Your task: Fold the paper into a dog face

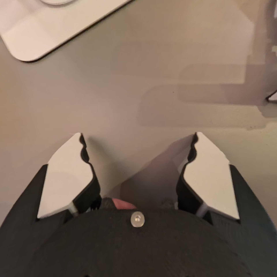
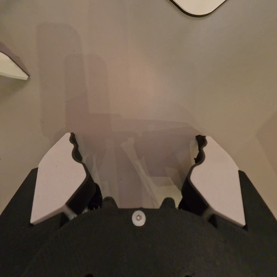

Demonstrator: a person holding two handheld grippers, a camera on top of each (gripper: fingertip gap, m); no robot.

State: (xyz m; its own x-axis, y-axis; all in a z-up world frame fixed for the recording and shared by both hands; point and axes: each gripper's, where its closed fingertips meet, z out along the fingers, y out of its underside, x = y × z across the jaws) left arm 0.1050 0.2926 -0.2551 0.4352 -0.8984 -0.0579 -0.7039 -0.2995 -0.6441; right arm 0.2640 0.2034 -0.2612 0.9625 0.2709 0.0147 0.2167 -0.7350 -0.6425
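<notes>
In the left wrist view, the left gripper is seen with its white, black-edged, wavy-profiled fingers spread wide and holding nothing, above a smooth, matte beige table. A white flat pad with rounded corners and a thin dark edge lies at upper left, well apart. At the far right edge a small white tip is glimpsed; it may be the other gripper, though this cannot be told. In the right wrist view, the right gripper is likewise seen spread wide and empty, over faint shadows. The pad's corner shows at top, and a white wedge-shaped piece at left. No sheet of paper can be made out in either view. For a good start, the paper would best be located first, then one corner pinched lightly, since thin paper creases and slides easily on so smooth a surface.
</notes>
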